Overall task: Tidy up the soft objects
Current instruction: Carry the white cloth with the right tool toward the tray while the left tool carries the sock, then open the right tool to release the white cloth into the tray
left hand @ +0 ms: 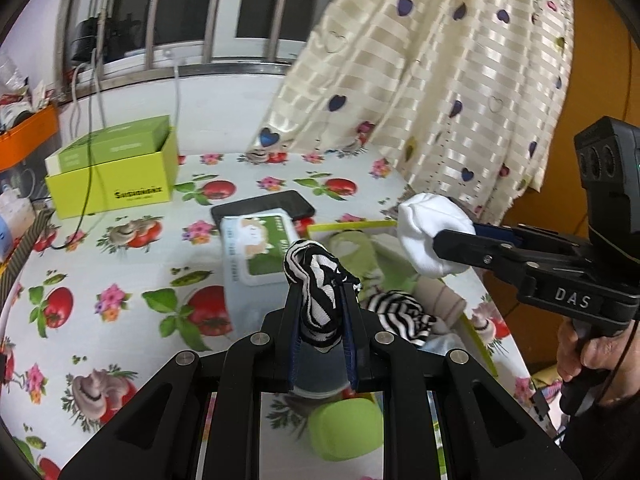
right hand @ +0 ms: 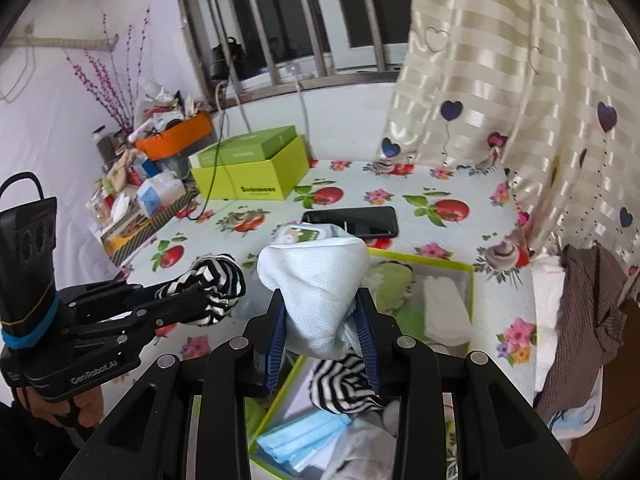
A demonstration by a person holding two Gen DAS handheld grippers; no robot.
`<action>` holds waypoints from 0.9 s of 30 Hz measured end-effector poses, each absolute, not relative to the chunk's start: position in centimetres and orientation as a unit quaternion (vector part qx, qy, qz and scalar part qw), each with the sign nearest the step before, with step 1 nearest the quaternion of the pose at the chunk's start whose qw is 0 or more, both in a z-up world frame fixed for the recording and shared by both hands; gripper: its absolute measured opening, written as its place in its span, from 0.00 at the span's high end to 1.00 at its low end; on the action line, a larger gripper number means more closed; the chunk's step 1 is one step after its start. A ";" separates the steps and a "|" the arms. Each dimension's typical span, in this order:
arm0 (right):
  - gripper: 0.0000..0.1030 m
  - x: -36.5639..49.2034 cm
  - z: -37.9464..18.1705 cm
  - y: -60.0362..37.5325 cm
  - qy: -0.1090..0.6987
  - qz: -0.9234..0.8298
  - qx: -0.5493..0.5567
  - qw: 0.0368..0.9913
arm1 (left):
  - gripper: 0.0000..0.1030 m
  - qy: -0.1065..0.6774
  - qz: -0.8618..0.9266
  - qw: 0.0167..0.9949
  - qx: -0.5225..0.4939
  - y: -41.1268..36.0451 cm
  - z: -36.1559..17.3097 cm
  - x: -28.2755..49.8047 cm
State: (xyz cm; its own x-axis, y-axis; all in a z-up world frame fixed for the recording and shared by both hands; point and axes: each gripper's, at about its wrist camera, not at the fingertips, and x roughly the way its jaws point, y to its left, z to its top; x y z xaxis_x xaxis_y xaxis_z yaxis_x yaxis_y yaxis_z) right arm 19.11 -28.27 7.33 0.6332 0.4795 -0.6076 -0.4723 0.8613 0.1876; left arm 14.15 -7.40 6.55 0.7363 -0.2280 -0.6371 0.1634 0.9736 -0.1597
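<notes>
My left gripper [left hand: 322,304] is shut on a black-and-white striped sock [left hand: 318,280], held above the table; it also shows in the right wrist view [right hand: 212,288]. My right gripper [right hand: 322,312] is shut on a white sock [right hand: 316,280], which also shows in the left wrist view [left hand: 432,236]. Both hover over a shallow green-rimmed box [right hand: 468,280] that holds a second striped sock [right hand: 344,384], a green sock [right hand: 390,284], a white folded cloth [right hand: 444,308] and blue face masks [right hand: 304,440].
A phone [right hand: 352,222] and a wet-wipes pack [left hand: 256,248] lie behind the box on the fruit-print tablecloth [left hand: 120,280]. A lime-green carton [left hand: 116,172] stands at the back left. A curtain [left hand: 440,80] hangs at the right. A green roll [left hand: 346,428] lies below my left gripper.
</notes>
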 end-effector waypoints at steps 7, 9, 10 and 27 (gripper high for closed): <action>0.69 19.5 6.3 -30.3 0.346 0.242 0.019 0.906 | 0.82 0.352 -0.123 0.927 -0.038 -8.9 6.4 14.5; 0.69 19.6 6.0 -30.8 0.346 0.238 0.024 0.907 | 0.82 0.354 -0.128 0.926 -0.036 -9.2 6.2 14.6; 0.69 19.6 6.0 -30.9 0.347 0.238 0.026 0.907 | 0.82 0.355 -0.130 0.925 -0.035 -9.4 6.2 14.8; 0.69 22.6 1.9 -31.7 0.389 0.229 0.038 0.892 | 0.82 0.382 -0.161 0.910 -0.028 -11.9 3.8 15.6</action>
